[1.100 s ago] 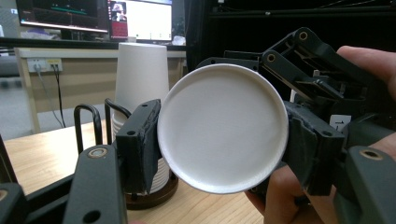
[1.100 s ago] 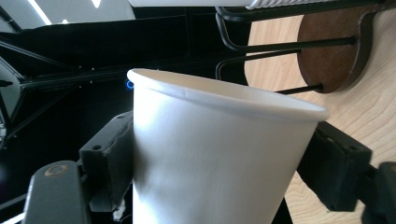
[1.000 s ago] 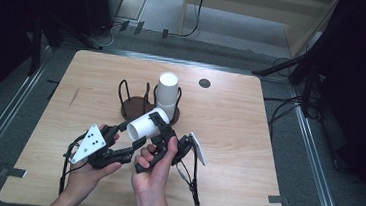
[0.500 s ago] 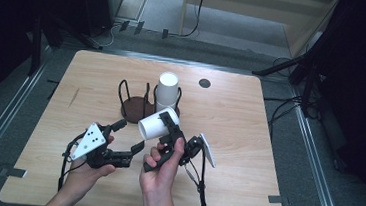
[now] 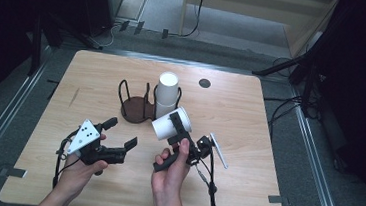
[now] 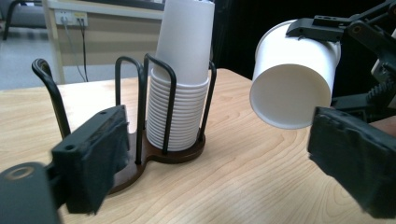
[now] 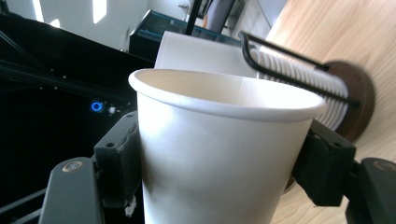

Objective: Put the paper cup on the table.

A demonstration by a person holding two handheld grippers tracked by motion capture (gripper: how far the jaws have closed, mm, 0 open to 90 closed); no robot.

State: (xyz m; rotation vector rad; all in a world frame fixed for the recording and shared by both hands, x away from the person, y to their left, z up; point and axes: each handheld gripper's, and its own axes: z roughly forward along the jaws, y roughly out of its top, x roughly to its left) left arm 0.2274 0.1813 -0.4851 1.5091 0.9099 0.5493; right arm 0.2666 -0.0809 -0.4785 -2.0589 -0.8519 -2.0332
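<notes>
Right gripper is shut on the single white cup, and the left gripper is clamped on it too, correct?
Not quite. The right gripper is shut on the white cup, but the left gripper is not on it: its jaws have just been opening and stand apart with nothing between them. The left gripper view shows the cup held off beyond them, beside the stack of cups in the holder.

cup [image 7: 219,154] base cut off below, stack [image 6: 180,74] top cropped (left gripper view)

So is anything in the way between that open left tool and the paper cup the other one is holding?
Nothing visible. The left tool, jaws just opened and empty, sits apart from the cup, with bare table between them. The right tool is clamped on the cup. The cup stack in its rack stands farther back.
</notes>
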